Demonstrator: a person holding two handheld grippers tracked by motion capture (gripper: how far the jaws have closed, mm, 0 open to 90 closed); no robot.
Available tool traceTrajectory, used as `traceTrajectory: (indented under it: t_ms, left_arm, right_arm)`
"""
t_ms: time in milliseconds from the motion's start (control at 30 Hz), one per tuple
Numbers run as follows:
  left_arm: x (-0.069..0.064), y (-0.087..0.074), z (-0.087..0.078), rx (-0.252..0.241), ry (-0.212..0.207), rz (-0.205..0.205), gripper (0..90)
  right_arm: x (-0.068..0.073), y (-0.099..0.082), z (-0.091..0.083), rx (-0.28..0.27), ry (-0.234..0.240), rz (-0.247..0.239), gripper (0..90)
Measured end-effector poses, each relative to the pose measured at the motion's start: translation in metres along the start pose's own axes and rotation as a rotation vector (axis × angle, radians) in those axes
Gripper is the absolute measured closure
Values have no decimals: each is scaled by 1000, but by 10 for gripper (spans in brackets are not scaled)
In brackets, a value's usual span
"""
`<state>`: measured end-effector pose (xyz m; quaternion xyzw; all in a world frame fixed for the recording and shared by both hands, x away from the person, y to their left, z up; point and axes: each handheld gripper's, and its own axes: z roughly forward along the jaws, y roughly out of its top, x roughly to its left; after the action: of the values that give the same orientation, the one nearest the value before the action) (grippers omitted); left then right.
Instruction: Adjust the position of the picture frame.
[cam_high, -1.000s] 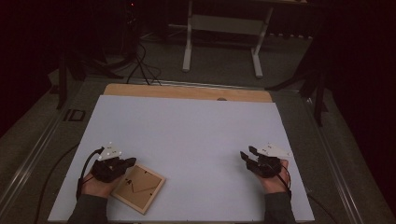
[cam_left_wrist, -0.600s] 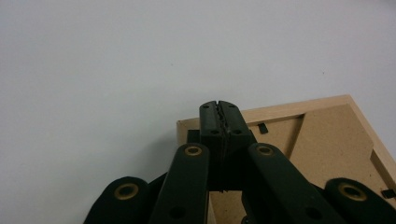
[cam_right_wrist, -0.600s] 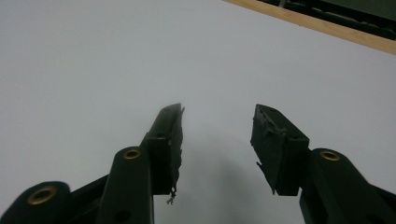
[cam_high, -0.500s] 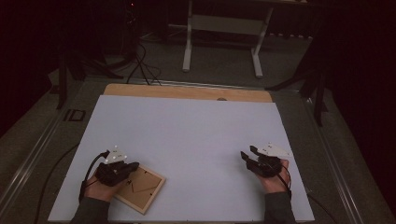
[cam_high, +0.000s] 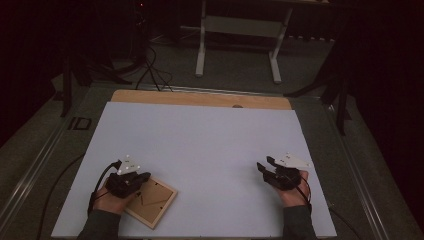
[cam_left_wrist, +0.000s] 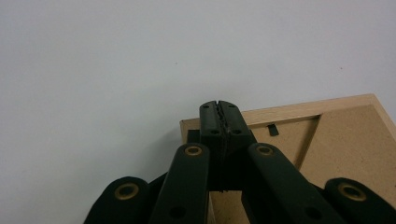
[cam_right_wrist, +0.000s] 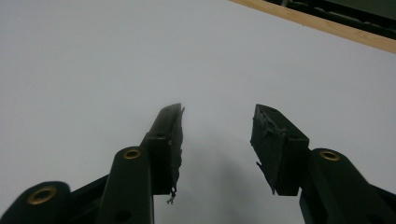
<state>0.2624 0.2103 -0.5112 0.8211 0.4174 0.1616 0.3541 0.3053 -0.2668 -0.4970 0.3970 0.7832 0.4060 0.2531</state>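
Seemingly face-down picture frame (cam_high: 150, 200), turned diagonally

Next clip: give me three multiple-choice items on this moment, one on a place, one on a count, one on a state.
1. Where on the white sheet does the frame lie?
A near left corner
B far right corner
C centre

2. How many frames lie on the sheet?
A one
B two
C three

3. How do the right tongs stand?
A shut on the frame
B open, holding nothing
C shut, holding nothing

Key: 1 A, it lies by the left tongs near the sheet's near edge. 2 A, a single wooden frame is there. 3 B, a bare gap shows between their tips.
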Motion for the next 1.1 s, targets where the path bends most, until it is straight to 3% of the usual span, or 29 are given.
traceTrajectory:
  t_ms: [767,1100]
  left_arm:
    - [-8,17,15,19,55,54,897]
    - [-12,25,24,19,70,57,897]
  right_arm:
    - [1,0,0,2,10,0,526]
    - [0,0,0,-3,13,2,522]
